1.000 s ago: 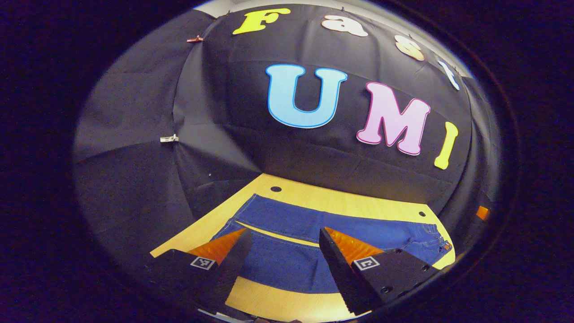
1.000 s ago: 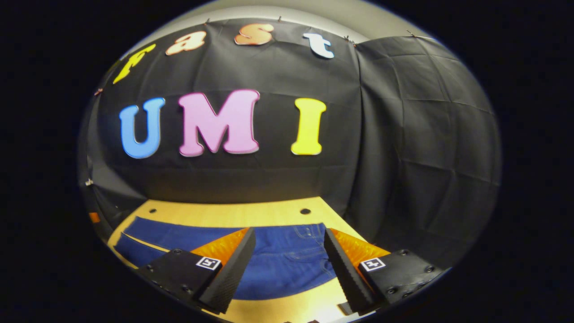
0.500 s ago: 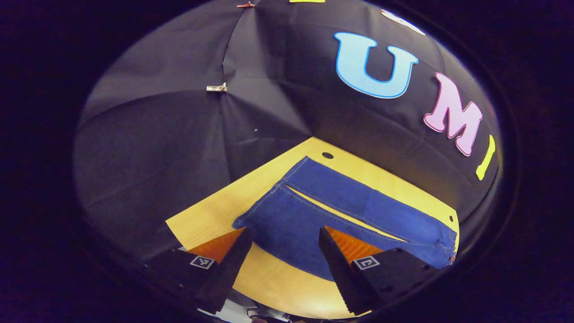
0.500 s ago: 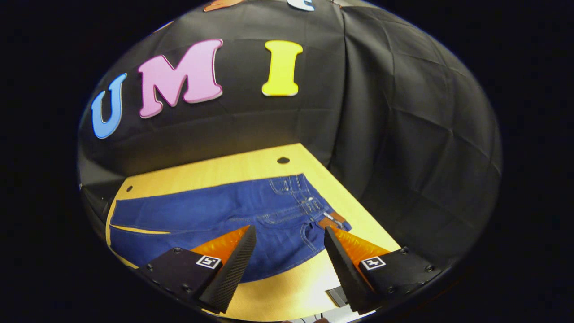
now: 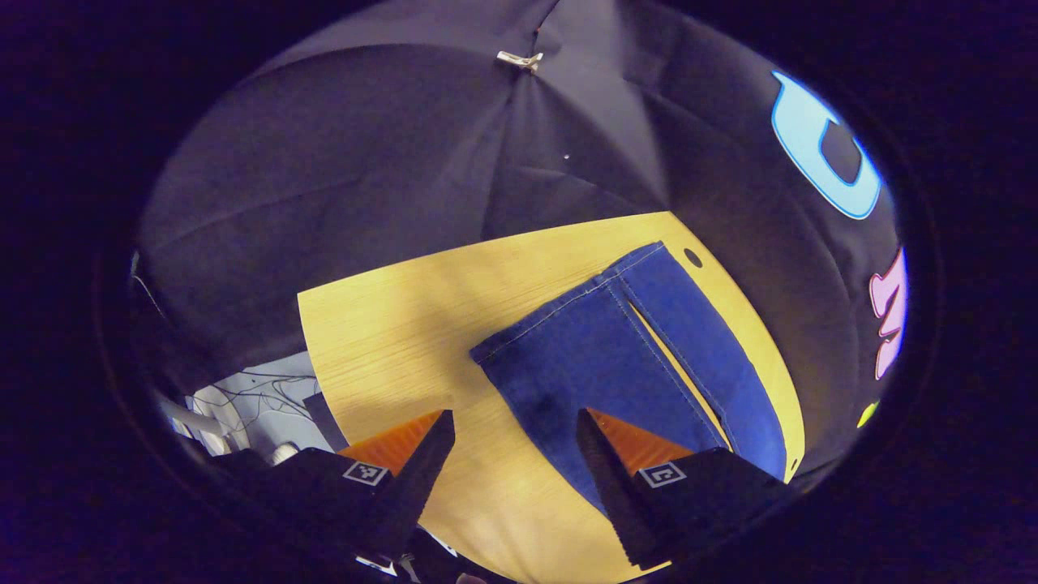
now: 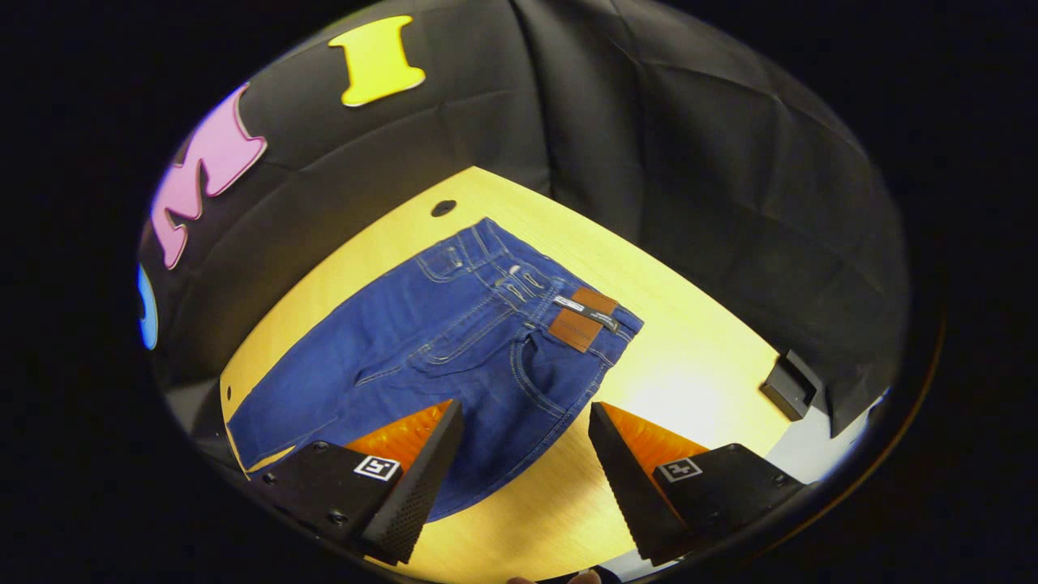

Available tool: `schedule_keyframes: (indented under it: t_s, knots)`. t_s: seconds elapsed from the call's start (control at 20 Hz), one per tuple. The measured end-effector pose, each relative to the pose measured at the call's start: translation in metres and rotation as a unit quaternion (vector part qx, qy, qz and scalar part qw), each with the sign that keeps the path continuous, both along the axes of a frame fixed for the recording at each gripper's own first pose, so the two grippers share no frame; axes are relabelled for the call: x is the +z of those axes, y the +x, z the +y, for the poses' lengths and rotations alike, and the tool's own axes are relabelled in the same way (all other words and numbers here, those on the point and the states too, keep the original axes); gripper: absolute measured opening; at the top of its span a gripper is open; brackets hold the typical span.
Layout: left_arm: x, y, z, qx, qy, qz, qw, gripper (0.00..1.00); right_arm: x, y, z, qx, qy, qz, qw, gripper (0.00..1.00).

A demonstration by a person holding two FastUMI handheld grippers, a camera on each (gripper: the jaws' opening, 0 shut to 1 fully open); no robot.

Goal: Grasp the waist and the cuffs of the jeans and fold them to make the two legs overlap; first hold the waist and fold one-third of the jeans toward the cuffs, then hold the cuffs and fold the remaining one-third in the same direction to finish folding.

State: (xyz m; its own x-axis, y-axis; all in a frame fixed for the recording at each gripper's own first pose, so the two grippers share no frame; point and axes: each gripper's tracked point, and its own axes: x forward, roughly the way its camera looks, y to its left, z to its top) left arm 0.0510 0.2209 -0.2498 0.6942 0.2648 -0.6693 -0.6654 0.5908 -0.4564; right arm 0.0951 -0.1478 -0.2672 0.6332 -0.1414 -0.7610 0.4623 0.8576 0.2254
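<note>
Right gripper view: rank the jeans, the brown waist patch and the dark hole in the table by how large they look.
1. jeans, far the largest.
2. brown waist patch.
3. dark hole in the table, smallest; it lies farther from the camera, so its true size against the patch is unsure.

Jeans (image 6: 454,341) lie flat on the desk (image 6: 697,381), waist end (image 6: 568,312) toward the desk's right side, the two legs running leftward side by side. In the left gripper view the cuffs (image 5: 568,304) lie near the left part of the desk, a narrow strip of desk showing between the legs. The left tool (image 5: 511,442) hangs above the near leg's edge; the right tool (image 6: 523,434) hangs above the near edge below the waist. A small block (image 6: 785,388) sits at the desk's right edge
</note>
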Motion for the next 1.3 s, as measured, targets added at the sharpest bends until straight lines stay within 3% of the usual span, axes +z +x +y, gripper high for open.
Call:
schedule_keyframes:
  t_s: [0.2,0.35,0.5,0.55,0.6,0.65,0.8,0.85,0.9,0.95,1.1,1.3]
  knots:
    - [-0.007,0.014,0.003,0.016,-0.028,0.003,0.999,0.96,-0.014,0.005,-0.022,-0.069,0.04,0.015,0.997,0.99]
    - [-0.009,0.026,0.011,0.037,-0.042,-0.003,0.998,0.96,-0.03,0.016,-0.029,-0.082,0.038,0.013,0.996,0.99]
    - [-0.01,0.035,0.017,0.034,-0.044,0.002,0.998,0.94,-0.044,0.027,-0.024,-0.09,0.061,0.021,0.994,0.99]
    - [-0.012,0.039,0.021,0.035,-0.043,0.006,0.998,0.87,-0.052,0.028,-0.026,-0.095,0.059,0.029,0.993,0.99]
    - [-0.014,0.039,0.024,0.037,-0.045,0.012,0.998,0.87,-0.052,0.028,-0.029,-0.102,0.051,0.031,0.993,0.99]
    - [-0.012,0.041,0.026,0.039,-0.047,0.013,0.998,0.76,-0.049,0.036,-0.032,-0.107,0.053,0.023,0.993,0.96]
    - [-0.016,0.044,0.027,0.032,-0.051,0.022,0.998,0.66,-0.054,0.033,-0.032,-0.103,0.038,0.042,0.993,0.96]
    - [-0.018,0.044,0.03,0.033,-0.051,0.027,0.998,0.56,-0.055,0.033,-0.031,-0.096,0.025,0.046,0.994,0.94]
    - [-0.019,0.042,0.031,0.034,-0.055,0.026,0.998,0.45,-0.057,0.031,-0.032,-0.091,0.01,0.052,0.994,0.83]
    - [-0.018,0.043,0.031,0.032,-0.063,0.02,0.997,0.39,-0.057,0.03,-0.033,-0.092,-0.003,0.053,0.994,0.87]
    - [-0.02,0.043,0.032,0.028,-0.09,-0.009,0.995,0.34,-0.06,0.029,-0.037,-0.103,-0.018,0.057,0.993,0.81]
    - [-0.018,0.047,0.032,0.044,-0.133,-0.054,0.989,0.13,-0.06,0.03,-0.041,-0.117,-0.002,0.052,0.992,0.62]
